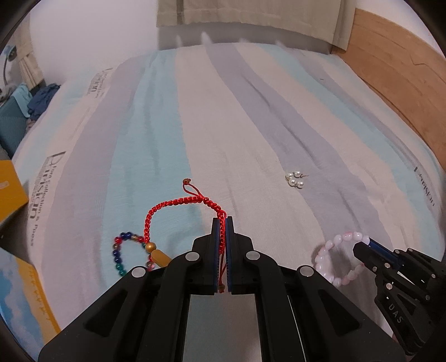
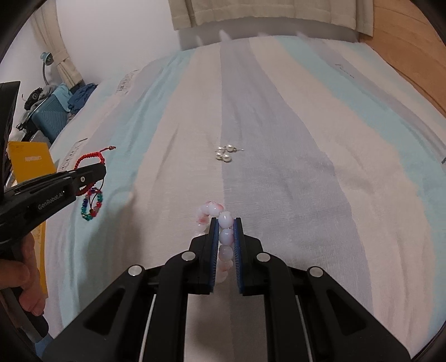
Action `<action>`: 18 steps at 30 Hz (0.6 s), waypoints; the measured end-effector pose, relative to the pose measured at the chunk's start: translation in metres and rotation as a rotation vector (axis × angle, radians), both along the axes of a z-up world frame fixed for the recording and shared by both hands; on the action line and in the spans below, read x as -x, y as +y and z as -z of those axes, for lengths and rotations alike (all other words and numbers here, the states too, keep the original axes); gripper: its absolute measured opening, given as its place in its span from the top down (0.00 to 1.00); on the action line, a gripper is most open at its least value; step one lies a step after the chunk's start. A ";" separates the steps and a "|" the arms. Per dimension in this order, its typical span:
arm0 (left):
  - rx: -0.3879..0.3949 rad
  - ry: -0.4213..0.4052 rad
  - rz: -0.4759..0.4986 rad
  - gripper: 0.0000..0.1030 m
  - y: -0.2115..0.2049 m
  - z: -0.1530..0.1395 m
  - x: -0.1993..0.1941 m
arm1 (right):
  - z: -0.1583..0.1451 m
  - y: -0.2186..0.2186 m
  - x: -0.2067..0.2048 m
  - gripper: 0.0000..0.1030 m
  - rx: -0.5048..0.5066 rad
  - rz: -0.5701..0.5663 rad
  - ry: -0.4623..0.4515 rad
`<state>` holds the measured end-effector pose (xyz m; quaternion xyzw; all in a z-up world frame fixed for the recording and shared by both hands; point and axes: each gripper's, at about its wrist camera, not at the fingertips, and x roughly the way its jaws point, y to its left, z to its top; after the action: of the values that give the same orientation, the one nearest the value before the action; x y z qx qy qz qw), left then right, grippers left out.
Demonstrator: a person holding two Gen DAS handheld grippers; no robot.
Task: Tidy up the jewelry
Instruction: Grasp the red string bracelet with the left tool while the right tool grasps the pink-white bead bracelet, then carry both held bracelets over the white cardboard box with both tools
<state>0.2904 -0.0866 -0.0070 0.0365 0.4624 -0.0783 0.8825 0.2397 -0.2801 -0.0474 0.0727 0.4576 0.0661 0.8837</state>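
Note:
My left gripper [image 1: 222, 220] is shut on a red braided cord bracelet [image 1: 178, 202], whose loop arcs up to the left above the bed. A multicoloured bead bracelet [image 1: 122, 250] with a gold bead hangs off the red cord's low end. My right gripper [image 2: 225, 221] is shut on a pink-and-white bead bracelet [image 2: 225, 236]; the same pink bracelet [image 1: 338, 259] shows in the left wrist view, lifted at the lower right. Pearl earrings [image 1: 295, 178] lie on the striped bedspread [image 1: 251, 125] ahead, also seen as pearl earrings [image 2: 224, 153] from the right wrist.
A yellow box [image 2: 30, 164] sits beyond the bed's left edge, and a teal suitcase [image 2: 50, 119] with clothes stands further back. A wooden headboard [image 1: 395, 75] runs along the right. A beige curtain [image 1: 251, 16] hangs past the far end. A person's hand [image 2: 19, 278] grips the left tool.

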 end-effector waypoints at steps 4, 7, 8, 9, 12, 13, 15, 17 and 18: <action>0.003 0.001 -0.007 0.98 0.009 -0.009 0.009 | -0.013 0.006 0.006 0.90 0.004 -0.003 -0.013; 0.004 -0.002 -0.014 0.98 0.018 -0.017 0.016 | -0.027 0.013 0.011 0.90 0.012 -0.009 -0.028; 0.007 -0.002 -0.017 0.98 0.022 -0.021 0.018 | -0.031 0.015 0.012 0.90 0.015 -0.011 -0.034; 0.006 -0.003 -0.019 0.98 0.024 -0.023 0.020 | -0.032 0.015 0.013 0.90 0.017 -0.013 -0.037; 0.010 -0.006 -0.024 0.98 0.033 -0.032 0.028 | -0.043 0.021 0.017 0.90 0.022 -0.018 -0.048; 0.010 -0.007 -0.024 0.98 0.035 -0.034 0.030 | -0.046 0.023 0.018 0.90 0.024 -0.022 -0.051; 0.011 -0.005 -0.022 0.98 0.041 -0.039 0.036 | -0.054 0.029 0.020 0.90 0.028 -0.029 -0.058; 0.009 -0.011 -0.023 0.98 0.046 -0.045 0.042 | -0.060 0.035 0.022 0.90 0.032 -0.038 -0.065; 0.010 -0.011 -0.025 0.98 0.049 -0.046 0.045 | -0.063 0.038 0.024 0.90 0.035 -0.042 -0.068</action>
<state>0.2457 -0.0379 0.0395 0.0267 0.4575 -0.0696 0.8861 0.2158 -0.2421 0.0160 0.0454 0.4300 0.0790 0.8982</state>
